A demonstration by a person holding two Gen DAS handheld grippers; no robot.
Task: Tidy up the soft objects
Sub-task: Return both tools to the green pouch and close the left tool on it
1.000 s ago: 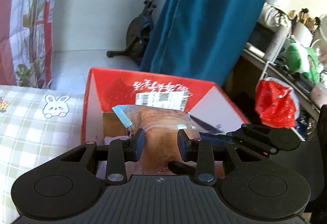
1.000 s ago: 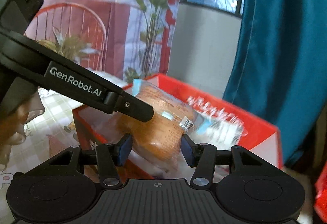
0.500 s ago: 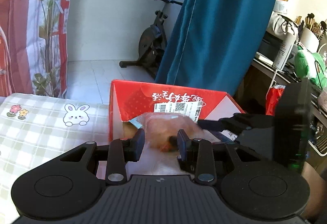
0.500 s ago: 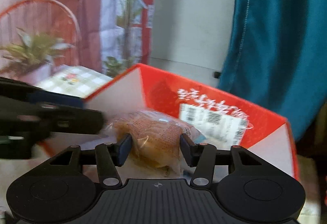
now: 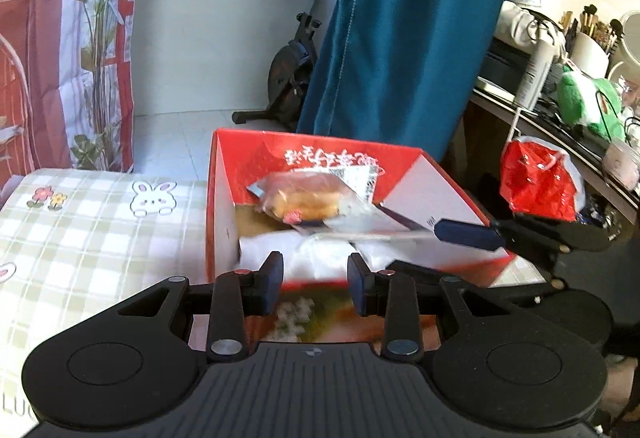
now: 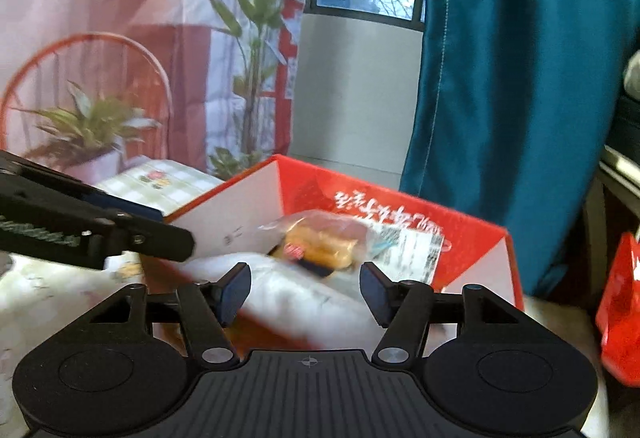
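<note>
A wrapped bread packet [image 5: 304, 198] [image 6: 320, 242] lies inside the red cardboard box [image 5: 320, 142] [image 6: 400, 198], against its far wall and on top of white soft packets [image 5: 320, 250] [image 6: 288, 290]. My left gripper [image 5: 315, 280] hovers at the box's near wall, open, with nothing between its pads. My right gripper [image 6: 304, 288] is over the box's near side; its jaws are opening and the pads touch nothing. In the left wrist view one right finger [image 5: 468, 234] reaches over the box from the right.
The box stands at the edge of a checked tablecloth [image 5: 80, 222] with rabbit prints. A blue curtain [image 5: 400, 38] hangs behind it. A red plastic bag [image 5: 540, 186] and a cluttered shelf [image 5: 560, 78] are at the right, and an exercise bike [image 5: 292, 74] stands far back.
Both grippers had the bread packet between their fingers over the box. The right jaws widened and let it go, both grippers drew back, and the packet now lies in the box.
</note>
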